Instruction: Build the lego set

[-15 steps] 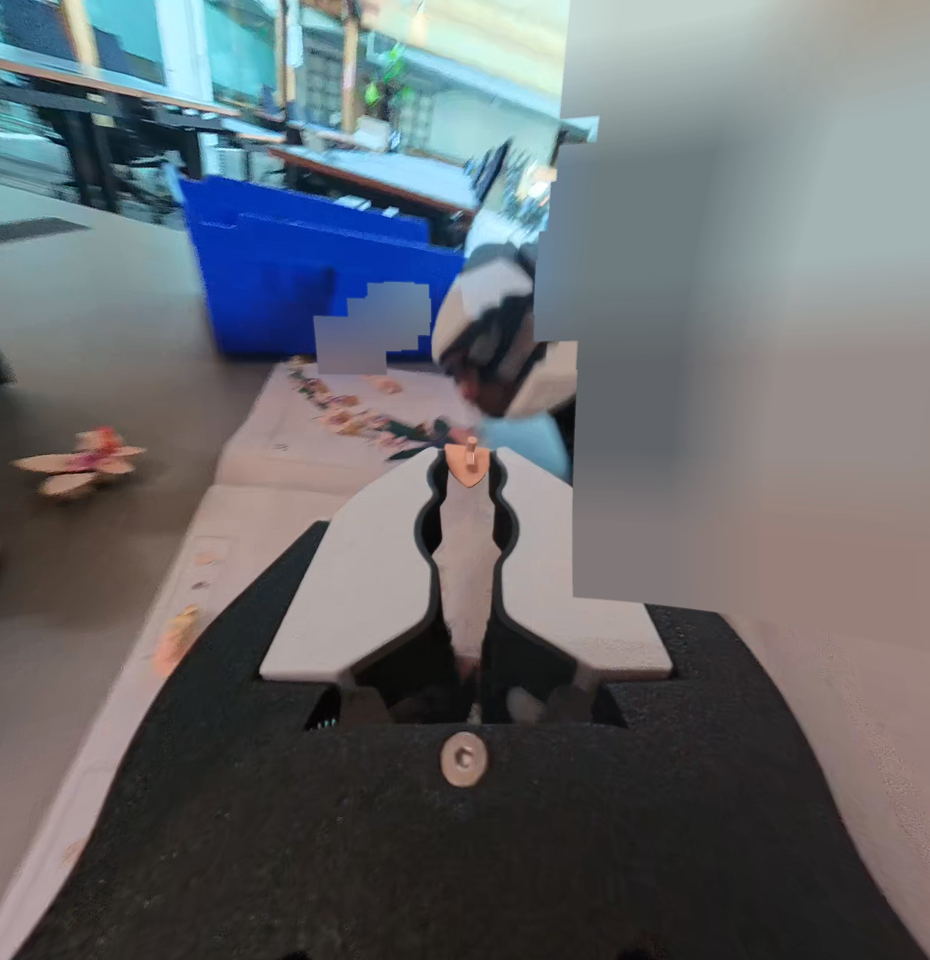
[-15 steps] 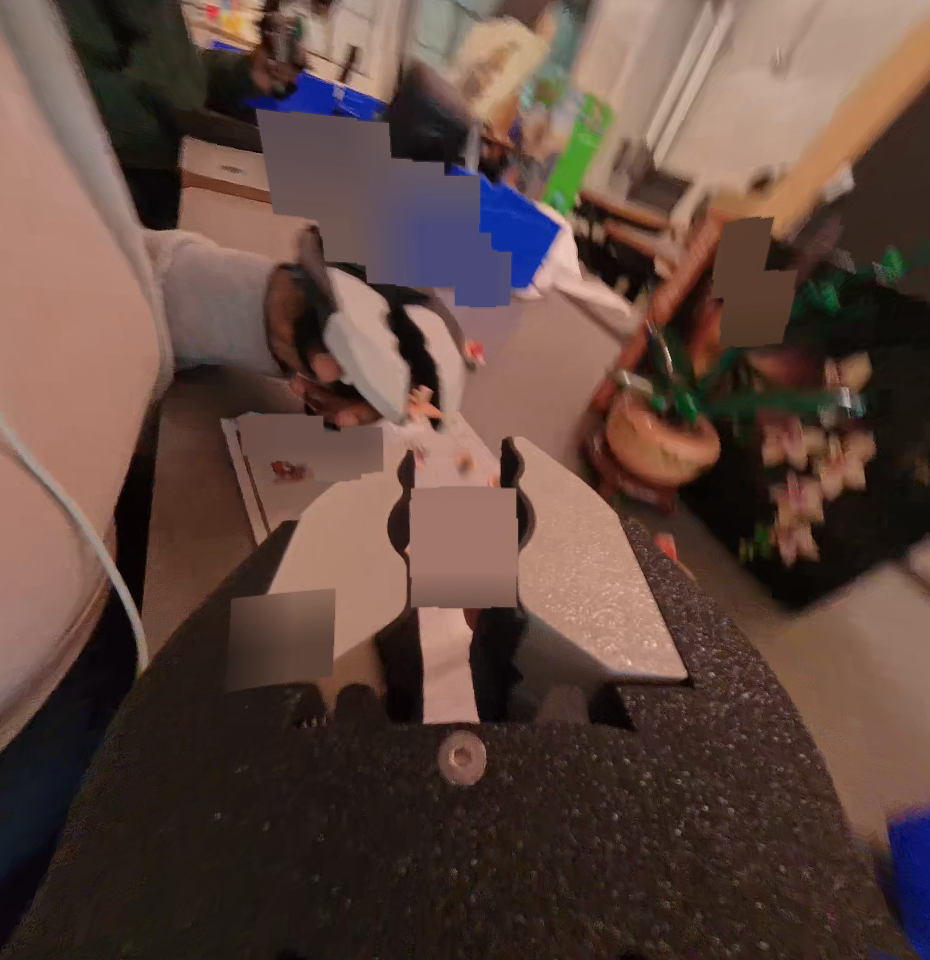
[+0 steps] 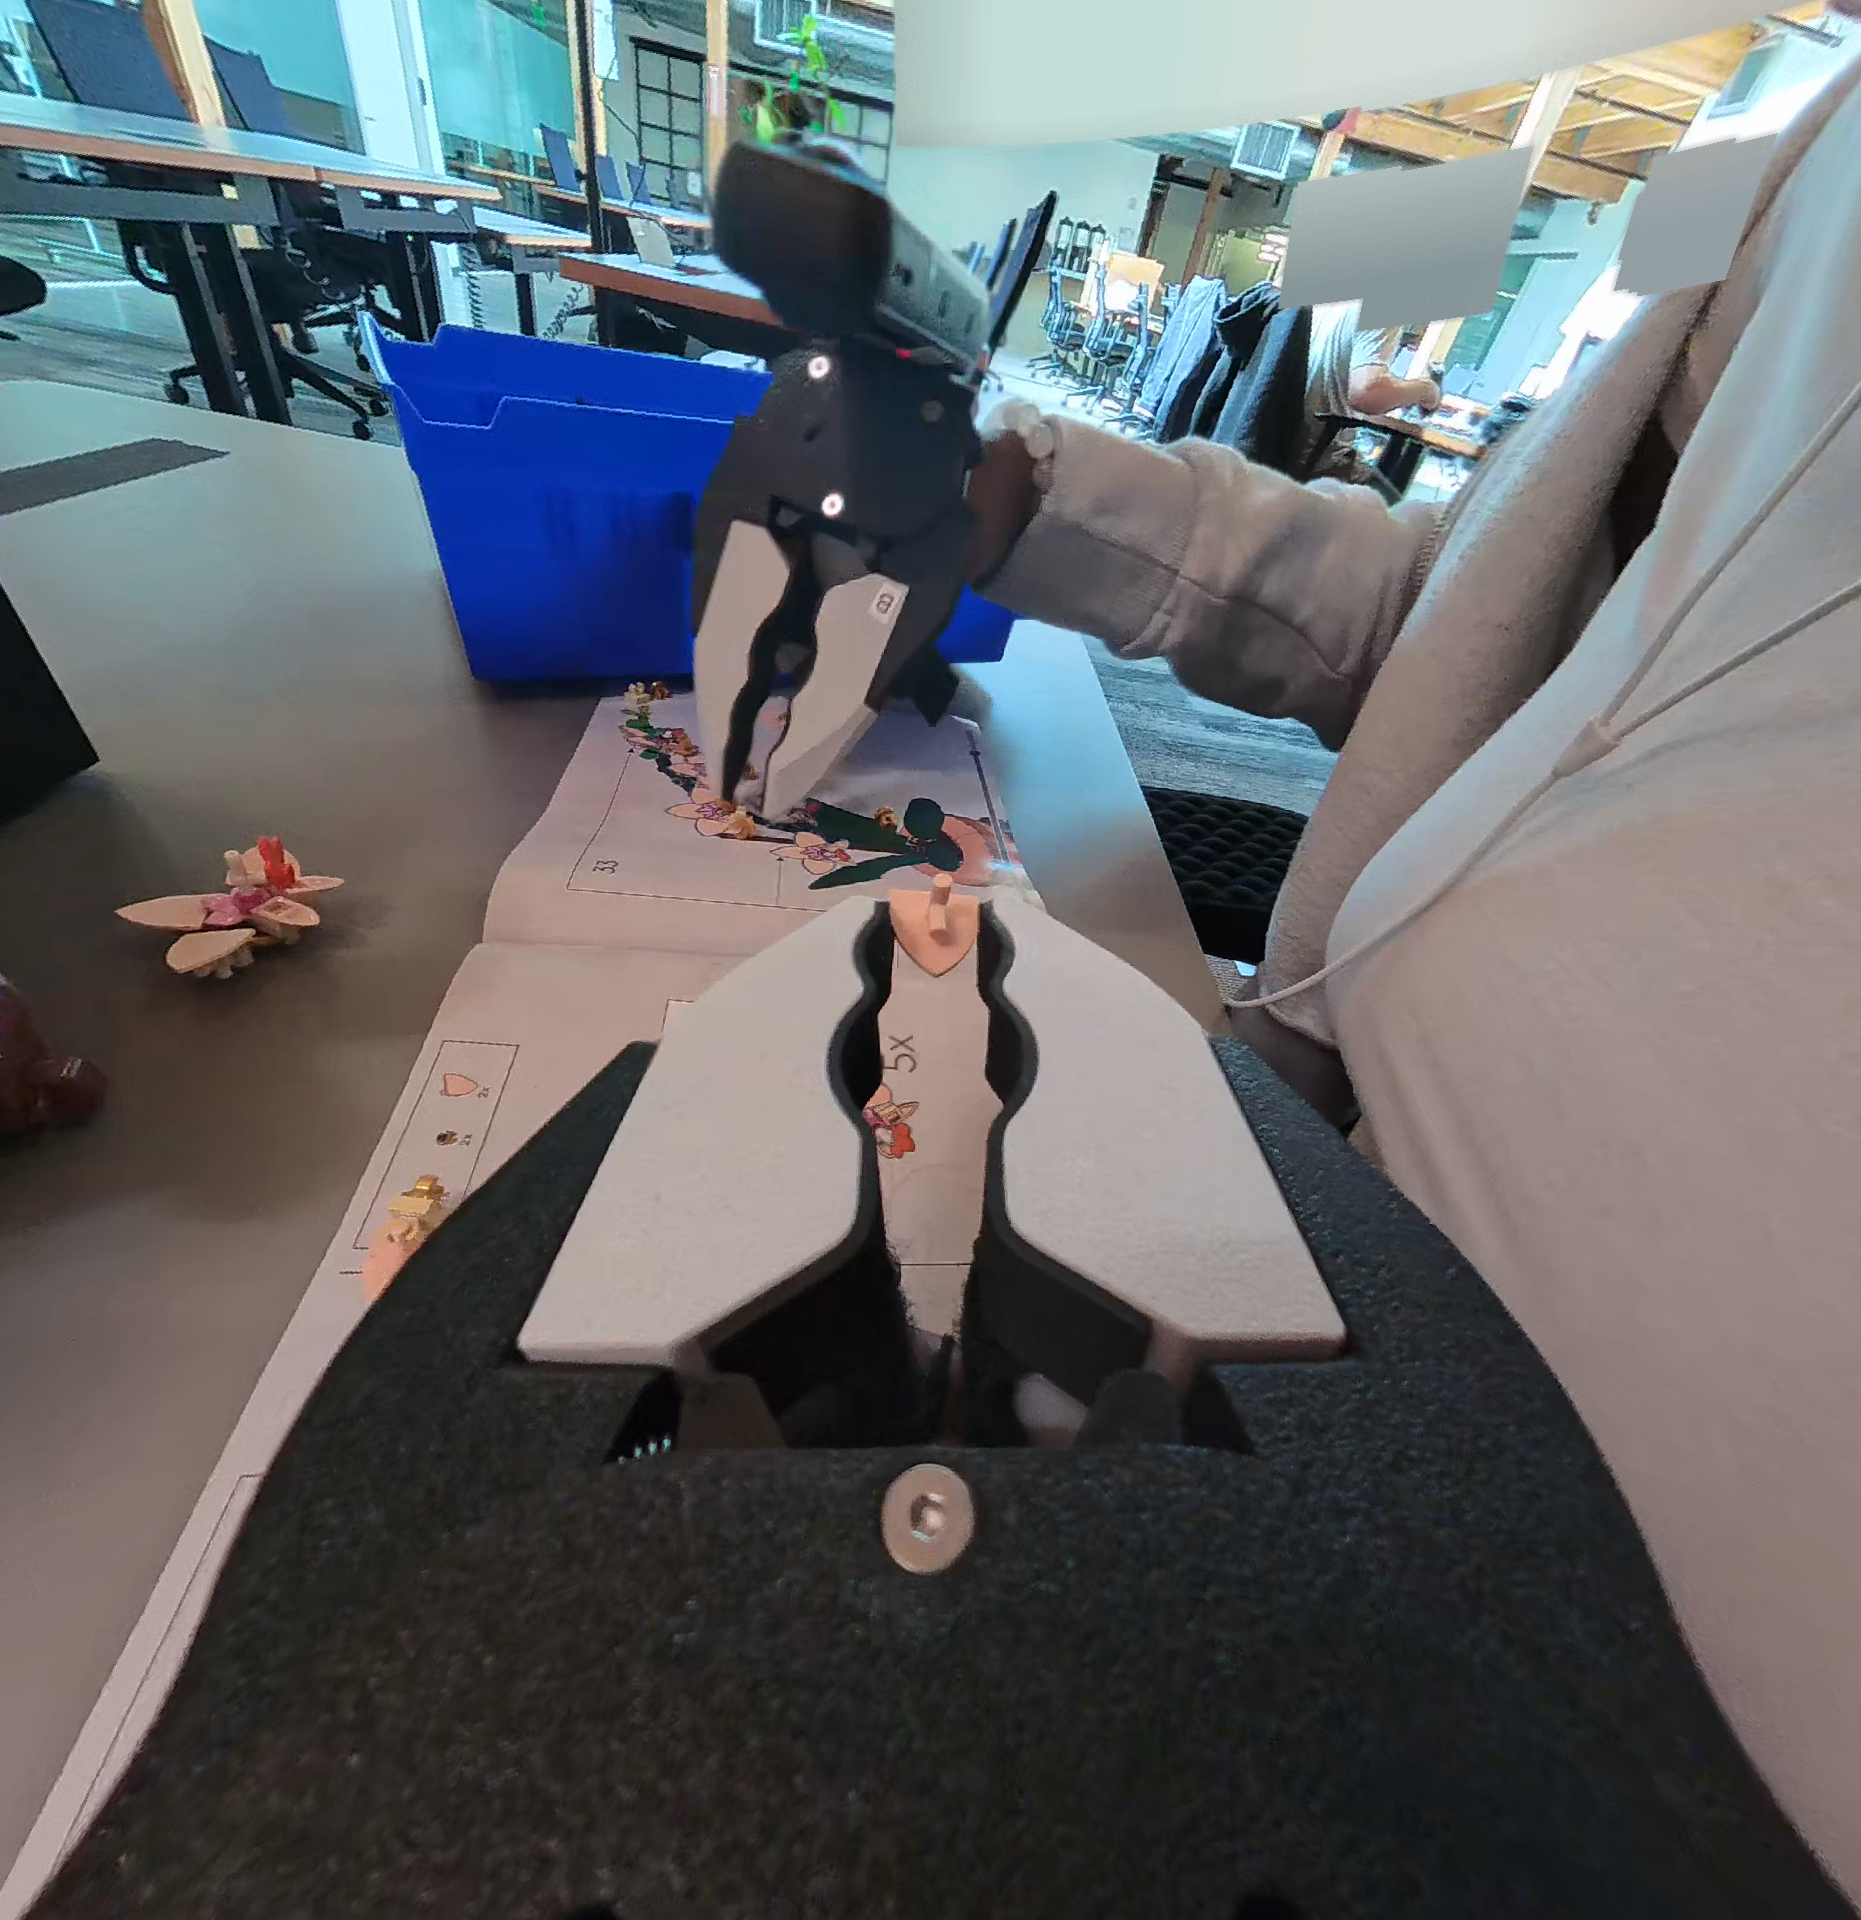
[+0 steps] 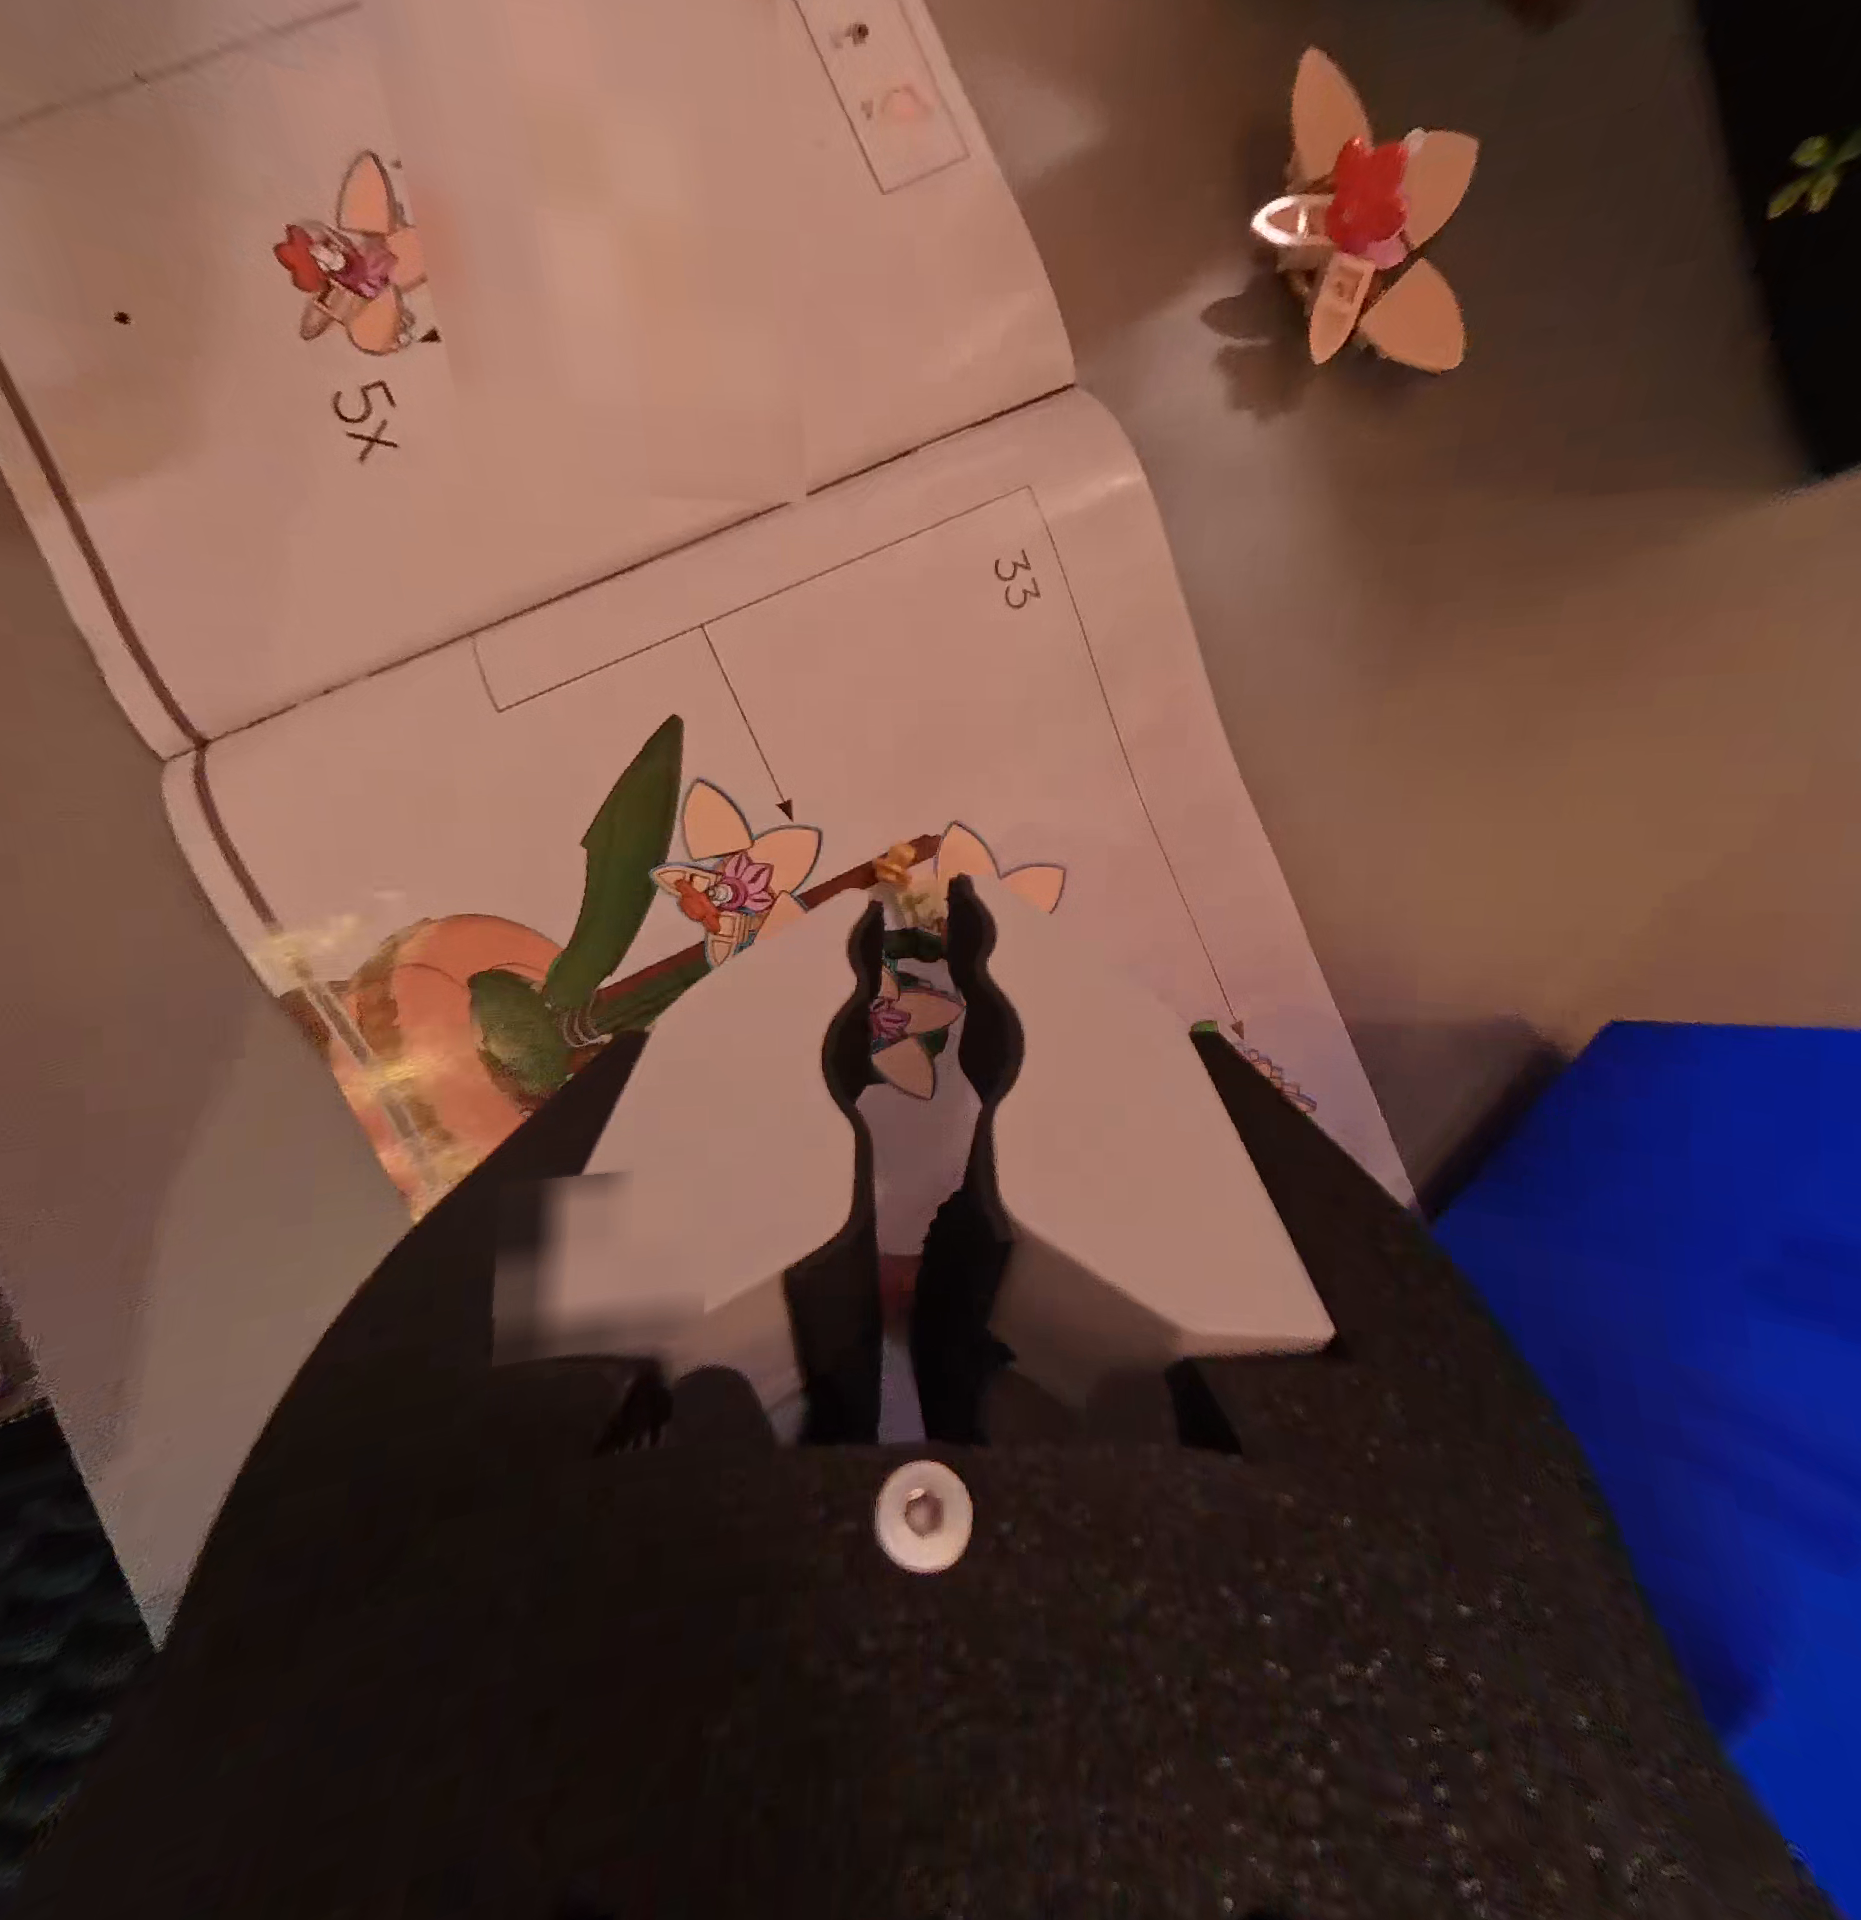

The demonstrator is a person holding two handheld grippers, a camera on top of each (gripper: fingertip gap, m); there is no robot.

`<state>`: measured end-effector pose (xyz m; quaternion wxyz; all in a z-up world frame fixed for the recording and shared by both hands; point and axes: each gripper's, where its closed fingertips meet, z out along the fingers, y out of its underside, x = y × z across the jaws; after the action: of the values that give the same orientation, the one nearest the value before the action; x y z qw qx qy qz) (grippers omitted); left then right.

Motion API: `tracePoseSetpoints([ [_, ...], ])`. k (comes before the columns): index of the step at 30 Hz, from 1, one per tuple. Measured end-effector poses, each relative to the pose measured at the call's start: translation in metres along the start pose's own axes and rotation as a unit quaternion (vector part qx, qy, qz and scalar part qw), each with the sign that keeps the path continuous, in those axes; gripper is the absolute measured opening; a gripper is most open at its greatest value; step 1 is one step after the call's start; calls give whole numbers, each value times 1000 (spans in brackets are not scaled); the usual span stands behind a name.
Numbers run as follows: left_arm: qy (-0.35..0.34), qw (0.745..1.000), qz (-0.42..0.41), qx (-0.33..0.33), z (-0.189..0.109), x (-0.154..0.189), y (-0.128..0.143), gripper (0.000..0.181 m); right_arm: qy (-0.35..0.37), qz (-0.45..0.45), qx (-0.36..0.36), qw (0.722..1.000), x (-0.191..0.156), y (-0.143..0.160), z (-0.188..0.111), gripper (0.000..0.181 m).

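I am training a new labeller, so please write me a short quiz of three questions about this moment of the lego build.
1. True or false: the left gripper holds a pale petal piece at its fingertips.
2. The tips of the right gripper are down over: A) the blue bin, B) the open instruction booklet, C) the black box?
3. How many: one finished flower on the grey table beside the booklet, or two?
Key: 1 true; 2 B; 3 one.

Cream petal piece point(image 3: 936, 932) — pinched; flower point(image 3: 232, 911) on table
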<state>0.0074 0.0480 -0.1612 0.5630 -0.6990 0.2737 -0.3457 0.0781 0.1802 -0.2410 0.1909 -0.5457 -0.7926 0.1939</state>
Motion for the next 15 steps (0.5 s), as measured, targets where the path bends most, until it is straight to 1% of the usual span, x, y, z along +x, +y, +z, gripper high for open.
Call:
tracePoseSetpoints([
  [2, 3, 1000, 3, 1, 0, 2, 0, 15, -5, -7, -12, 1000, -1, 2, 5, 13],
  [4, -2, 1000, 6, 8, -1, 1, -2, 15, 5, 7, -15, 1000, 0, 3, 5, 5],
  [6, -17, 1000, 6, 20, -4, -1, -7, 15, 17, 29, -29, 999, -3, 5, -1, 4],
  [8, -39, 999, 11, 27, -9, -4, -11, 15, 53, 68, -15, 996, -7, -3, -11, 3],
  [10, -70, 997, 20, 22, -14, -9, -10, 15, 79, 115, 23, 990, -20, -23, -14, 3],
  [12, -85, 996, 31, 17, -16, -9, -7, 15, 84, 146, 49, 984, -41, -41, -4, 3],
  [13, -86, 996, 34, 19, -16, -8, -6, 15, 97, 159, 49, 981, -47, -44, 2, 3],
  [15, -82, 996, 32, 27, -15, -5, -6, 15, 120, 182, 23, 976, -56, -40, 14, 3],
])
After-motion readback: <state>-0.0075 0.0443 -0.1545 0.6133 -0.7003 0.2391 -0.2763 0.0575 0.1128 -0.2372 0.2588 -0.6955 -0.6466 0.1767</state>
